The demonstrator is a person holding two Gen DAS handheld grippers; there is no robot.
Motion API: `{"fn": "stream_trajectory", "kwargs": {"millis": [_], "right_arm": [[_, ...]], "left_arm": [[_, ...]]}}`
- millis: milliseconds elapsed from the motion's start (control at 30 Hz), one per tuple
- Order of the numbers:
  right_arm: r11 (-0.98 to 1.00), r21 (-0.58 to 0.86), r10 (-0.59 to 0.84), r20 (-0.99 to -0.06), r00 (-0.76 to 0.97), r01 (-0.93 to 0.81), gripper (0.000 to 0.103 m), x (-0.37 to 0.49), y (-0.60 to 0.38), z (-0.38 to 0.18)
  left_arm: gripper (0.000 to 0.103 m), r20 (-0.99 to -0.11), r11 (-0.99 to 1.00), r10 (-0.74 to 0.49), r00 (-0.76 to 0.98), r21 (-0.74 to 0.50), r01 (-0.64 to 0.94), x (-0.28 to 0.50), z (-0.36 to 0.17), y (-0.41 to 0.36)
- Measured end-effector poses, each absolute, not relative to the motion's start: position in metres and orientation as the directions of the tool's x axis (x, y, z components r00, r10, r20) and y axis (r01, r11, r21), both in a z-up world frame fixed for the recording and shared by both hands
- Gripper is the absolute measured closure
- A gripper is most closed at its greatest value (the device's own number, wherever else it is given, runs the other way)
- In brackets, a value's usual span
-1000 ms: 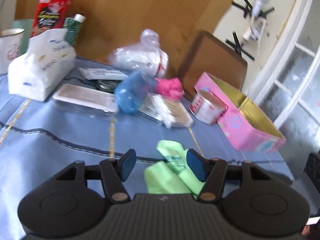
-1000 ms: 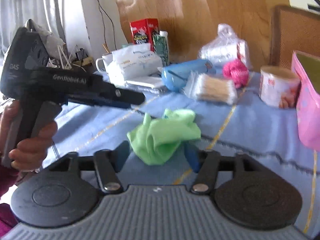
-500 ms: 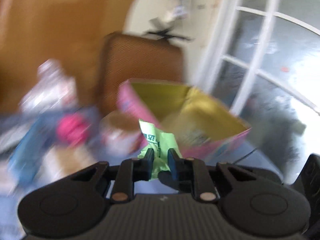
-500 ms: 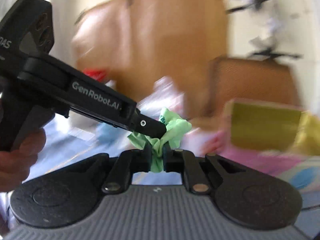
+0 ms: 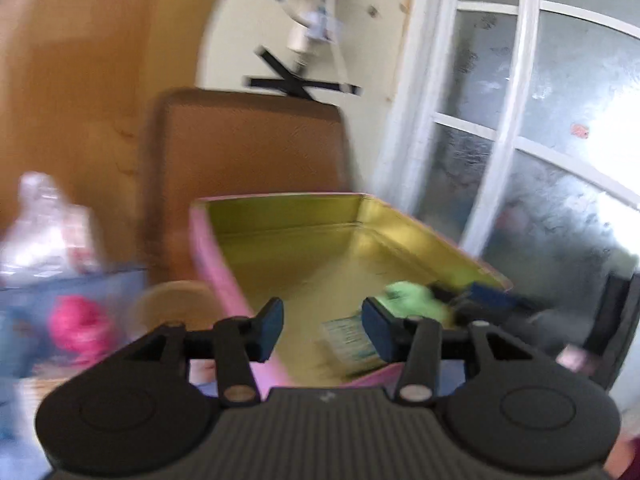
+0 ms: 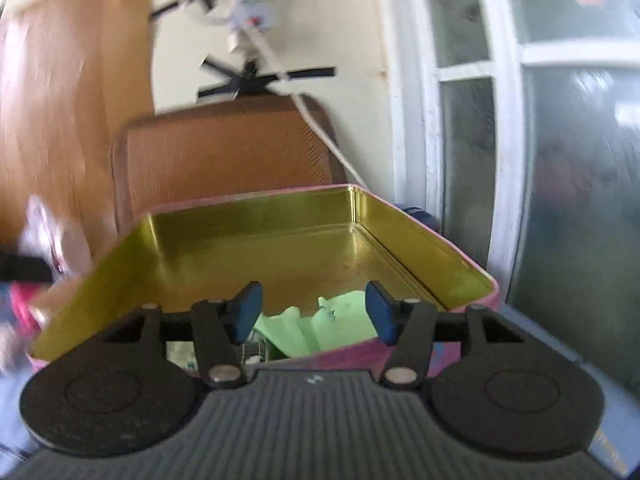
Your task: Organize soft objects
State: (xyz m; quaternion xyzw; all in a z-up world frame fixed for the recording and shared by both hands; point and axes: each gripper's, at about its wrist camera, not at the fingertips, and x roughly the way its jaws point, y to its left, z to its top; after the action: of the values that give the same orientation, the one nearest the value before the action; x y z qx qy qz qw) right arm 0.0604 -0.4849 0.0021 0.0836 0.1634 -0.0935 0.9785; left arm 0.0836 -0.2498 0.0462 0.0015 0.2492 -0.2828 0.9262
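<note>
One pink tin (image 6: 472, 276) with gold interior, one green cloth (image 6: 320, 330) lying inside it, left gripper (image 5: 322, 326) spread wide and empty, right gripper (image 6: 312, 312) likewise, one pink yarn ball (image 5: 78, 330) left of tin.

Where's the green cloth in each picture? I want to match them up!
Left wrist: green cloth lies low right in the pink tin, just beyond the right fingertip.
Right wrist: green cloth lies bottom centre in the tin, between the open fingers.
Shared landmark: the tin's gold inside.
</note>
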Motion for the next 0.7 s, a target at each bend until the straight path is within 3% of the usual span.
{"fn": "stream_trajectory", "kwargs": {"millis": [200, 367, 500, 700], "right_arm": [[0.973, 0.208, -0.047, -0.255, 0.966, 0.102, 0.041, 0.046, -0.448, 0.011], [0.942, 0.265, 0.272, -0.241, 0.932, -0.206, 0.041, 0.055, -0.384, 0.033], [0.896, 0.211, 0.444, -0.357, 0.822, -0.392, 0.042, 0.101, -0.311, 0.04], [0.901, -0.029, 0.351, -0.536, 0.768, -0.432, 0.042, 0.181, -0.226, 0.02]], "left_arm": [[0.058, -0.501, 0.941, -0.334, 0.798, -0.126, 0.314, 0.07, 0.023, -0.139], [0.058, -0.495, 0.987, -0.161, 0.854, -0.074, 0.144, 0.069, 0.002, -0.07], [0.059, -0.484, 0.987, -0.136, 0.864, -0.14, 0.077, 0.073, -0.019, -0.042], [0.057, -0.444, 0.965, -0.216, 0.87, -0.235, 0.12, 0.076, -0.012, -0.035]]}}
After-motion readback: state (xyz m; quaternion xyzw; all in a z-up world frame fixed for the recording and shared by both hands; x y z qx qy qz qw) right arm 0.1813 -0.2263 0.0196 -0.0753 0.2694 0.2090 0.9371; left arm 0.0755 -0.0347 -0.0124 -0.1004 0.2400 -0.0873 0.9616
